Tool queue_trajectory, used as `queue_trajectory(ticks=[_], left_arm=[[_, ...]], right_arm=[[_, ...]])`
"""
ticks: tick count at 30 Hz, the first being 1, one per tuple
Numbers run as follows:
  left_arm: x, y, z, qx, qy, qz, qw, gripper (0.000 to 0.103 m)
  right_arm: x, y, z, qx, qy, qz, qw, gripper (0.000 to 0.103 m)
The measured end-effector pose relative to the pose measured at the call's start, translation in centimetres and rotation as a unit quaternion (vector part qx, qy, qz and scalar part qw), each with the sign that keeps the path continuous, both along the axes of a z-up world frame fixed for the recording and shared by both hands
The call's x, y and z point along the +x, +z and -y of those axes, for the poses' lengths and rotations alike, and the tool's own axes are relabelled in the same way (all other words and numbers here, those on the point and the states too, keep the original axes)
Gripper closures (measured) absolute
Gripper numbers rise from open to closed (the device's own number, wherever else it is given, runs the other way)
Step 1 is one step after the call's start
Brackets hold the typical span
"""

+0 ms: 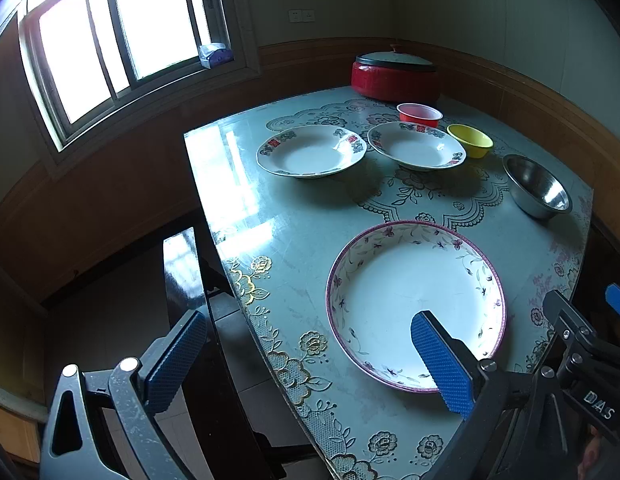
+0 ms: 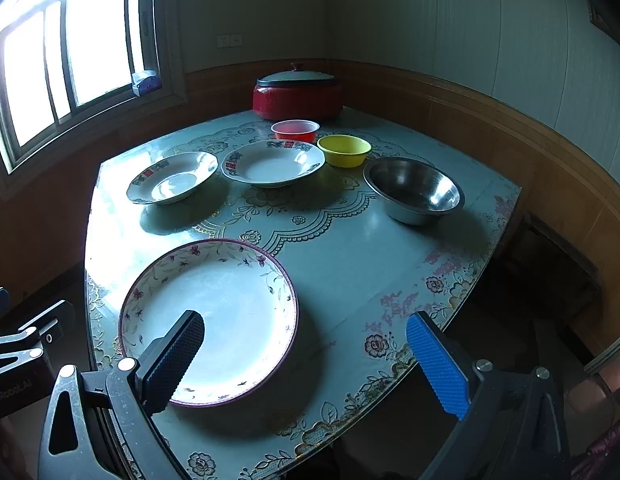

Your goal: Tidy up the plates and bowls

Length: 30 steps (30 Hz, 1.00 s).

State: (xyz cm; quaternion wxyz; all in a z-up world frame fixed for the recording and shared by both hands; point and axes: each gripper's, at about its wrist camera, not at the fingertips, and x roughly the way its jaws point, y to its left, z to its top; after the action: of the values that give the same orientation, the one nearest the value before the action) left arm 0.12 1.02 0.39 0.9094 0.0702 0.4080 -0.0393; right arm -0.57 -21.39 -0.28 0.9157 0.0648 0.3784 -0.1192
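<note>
Both tongs — my left gripper and right gripper — hung spread and empty over the purple-rimmed floral ceramic plate, readying a first pick.

White letters "DAS" legible on black plastic body of right gripper, beside large floral-rimmed white plate. Other markings unreadable.

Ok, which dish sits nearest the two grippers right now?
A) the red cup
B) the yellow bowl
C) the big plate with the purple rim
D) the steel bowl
C: the big plate with the purple rim lies at the near edge of the table, just ahead of both open grippers, while the yellow bowl, steel bowl and red cup sit farther back.
</note>
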Motion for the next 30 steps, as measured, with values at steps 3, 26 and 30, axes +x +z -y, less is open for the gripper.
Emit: queue_trajectory(ticks=[3,26,30], left_arm=[[0.02,0.15,-0.15,0.0,-0.001,-0.001,1.0,0.0],[0.12,-0.39,0.46,-0.001,-0.002,0.003,1.0,0.0],[0.18,-0.37,0.52,-0.001,-0.003,0.003,1.0,0.0]], right_arm=[[0.11,-0.15,0.1,0.002,-0.001,-0.003,1.0,0.0],[0.32,-0.48,-0.03,0.003,0.001,-0.011,1.0,0.0],[0.34,-0.5,0.05,0.003,0.0,-0.013,1.0,0.0]])
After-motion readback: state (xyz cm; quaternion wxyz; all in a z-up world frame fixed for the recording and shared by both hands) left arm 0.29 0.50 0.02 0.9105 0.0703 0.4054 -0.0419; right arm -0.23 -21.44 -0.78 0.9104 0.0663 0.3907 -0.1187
